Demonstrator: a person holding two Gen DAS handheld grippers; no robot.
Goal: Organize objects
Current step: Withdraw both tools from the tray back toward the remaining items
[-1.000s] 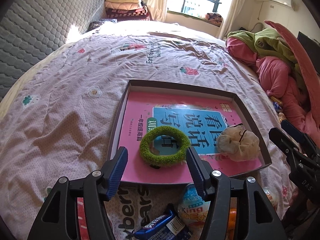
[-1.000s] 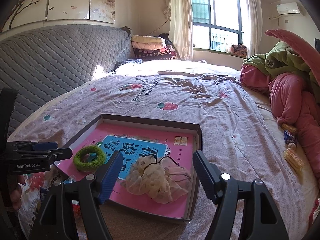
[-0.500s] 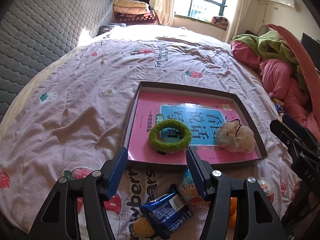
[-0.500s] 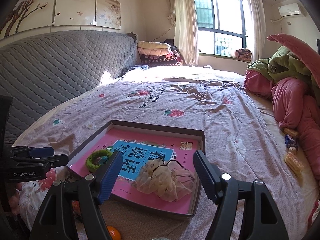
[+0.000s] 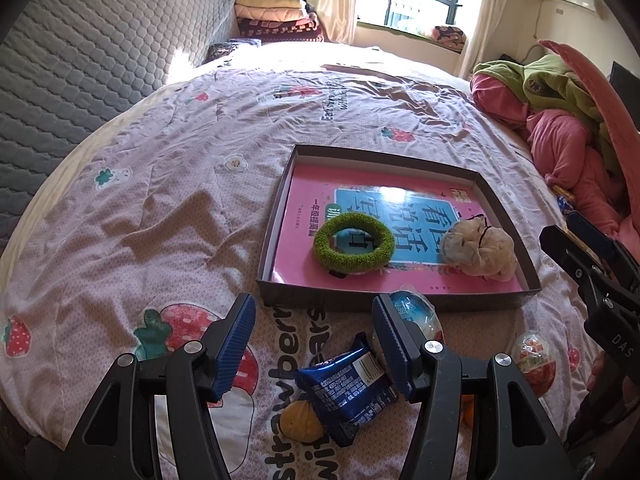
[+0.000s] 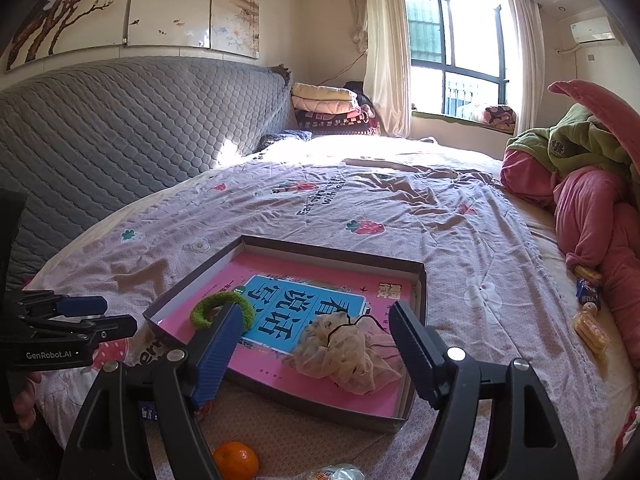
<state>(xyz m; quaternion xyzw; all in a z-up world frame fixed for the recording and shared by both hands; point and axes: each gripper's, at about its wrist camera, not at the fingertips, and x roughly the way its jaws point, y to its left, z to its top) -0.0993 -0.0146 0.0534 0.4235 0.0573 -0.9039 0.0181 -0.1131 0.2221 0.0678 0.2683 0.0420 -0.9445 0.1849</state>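
Now both grippers, left gripper [image 5: 314,332] and right gripper [image 6: 316,344], are wide apart, holding nothing. The blue snack pack [image 5: 349,390] lies on the bed just outside the box [image 5: 276,236]. It looks slippery, so a squeeze could make it slide away.

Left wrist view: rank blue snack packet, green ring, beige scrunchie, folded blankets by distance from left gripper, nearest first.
From the left gripper:
1. blue snack packet, just below the fingers
2. green ring, in the box, ahead
3. beige scrunchie, box's right side
4. folded blankets, far by the headboard
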